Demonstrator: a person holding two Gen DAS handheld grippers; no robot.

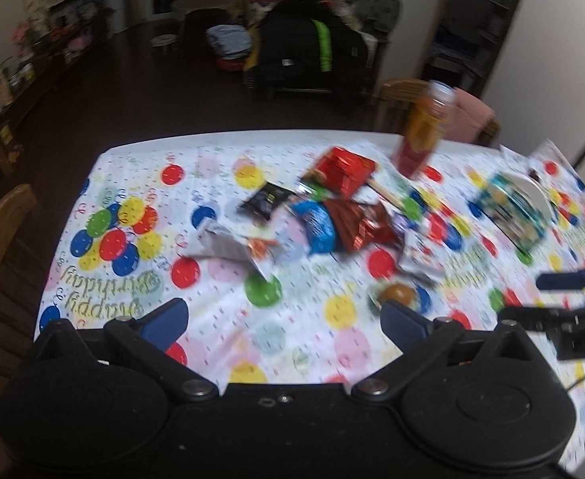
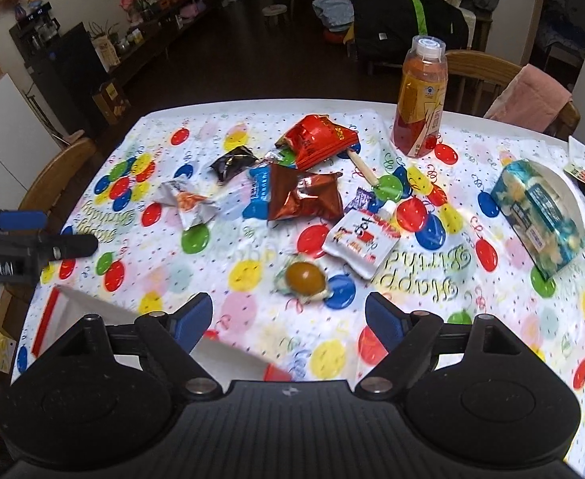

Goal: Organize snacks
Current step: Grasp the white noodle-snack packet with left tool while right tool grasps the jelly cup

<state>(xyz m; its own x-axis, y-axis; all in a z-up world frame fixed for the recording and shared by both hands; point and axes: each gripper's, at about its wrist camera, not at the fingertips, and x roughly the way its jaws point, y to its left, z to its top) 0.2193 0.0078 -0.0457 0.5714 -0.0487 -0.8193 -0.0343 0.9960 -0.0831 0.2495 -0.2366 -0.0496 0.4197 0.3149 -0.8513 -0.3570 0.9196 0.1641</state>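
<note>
Two grippers, both spread wide, both empty. Right gripper [image 2: 289, 321] hangs above the tablecloth, nothing between the jaws; wrapped brown egg [image 2: 304, 276] lies just ahead of it, not touching. Left gripper [image 1: 284, 319] likewise open over bare cloth, blurred view.

Snacks sit loose mid-table: red bag [image 2: 319, 139] at the back, brown foil bag [image 2: 306, 196] in front of it, partly over a blue packet [image 2: 259, 195]. Small black packet [image 2: 231, 163] and white crumpled packet [image 2: 188, 204] to the left. White pouch with red print [image 2: 358, 244] right of the egg. Wooden stick [image 2: 362, 167] pokes out from under the red bag.

Orange drink bottle [image 2: 420, 99] upright at the far edge. Tissue box [image 2: 540, 215] far right. White box with red trim [image 2: 72, 311] near edge, partly behind the right gripper's left finger.

Tablecloth [image 2: 252, 319]: balloon birthday print. Wooden chairs around, dark floor, cluttered shelves behind.
</note>
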